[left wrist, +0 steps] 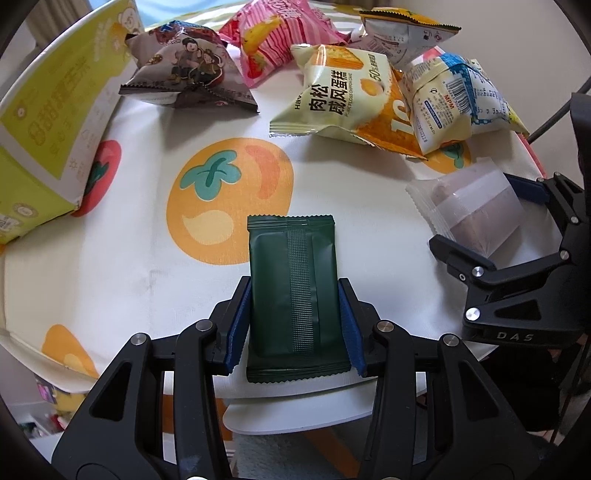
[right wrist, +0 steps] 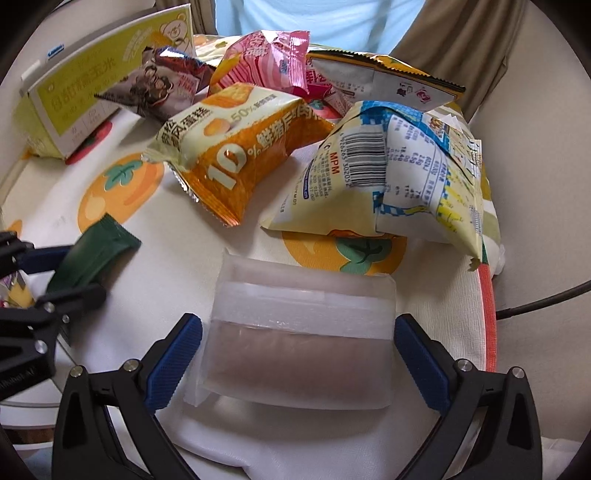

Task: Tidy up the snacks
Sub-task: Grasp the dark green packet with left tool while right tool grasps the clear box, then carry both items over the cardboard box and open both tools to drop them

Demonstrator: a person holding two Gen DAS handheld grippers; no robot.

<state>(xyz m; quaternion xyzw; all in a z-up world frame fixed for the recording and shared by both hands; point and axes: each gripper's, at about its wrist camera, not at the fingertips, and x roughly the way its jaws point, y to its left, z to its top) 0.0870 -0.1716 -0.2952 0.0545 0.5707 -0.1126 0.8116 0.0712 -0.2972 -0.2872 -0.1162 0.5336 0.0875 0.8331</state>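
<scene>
Two grippers in play, both angled down at the table. My left gripper (left wrist: 295, 321) is clamped on the dark green packet (left wrist: 293, 295): blue pads press both long edges, and the packet lies flat on the cloth at the near table edge. My right gripper (right wrist: 297, 354) stands wide, pads (right wrist: 173, 363) on either side of the frosted clear packet (right wrist: 301, 332) with a small gap showing on each side; nothing gripped. That packet lies flat near the table's right rim, brownish contents visible through the film.

Tablecloth (left wrist: 147, 258): white, printed with orange persimmons. Beyond both grippers, a loose heap of snack bags: cream-and-orange cake bag (left wrist: 343, 96), pale yellow bag with barcode (right wrist: 388, 173) just beside it, pink striped bag (left wrist: 273, 33), grey bag with cartoon figures (left wrist: 188, 70), and a white-backed bag with yellow trim (left wrist: 402, 33). Yellow-green carton (left wrist: 44, 122) stands at far left, well apart from the green packet.
</scene>
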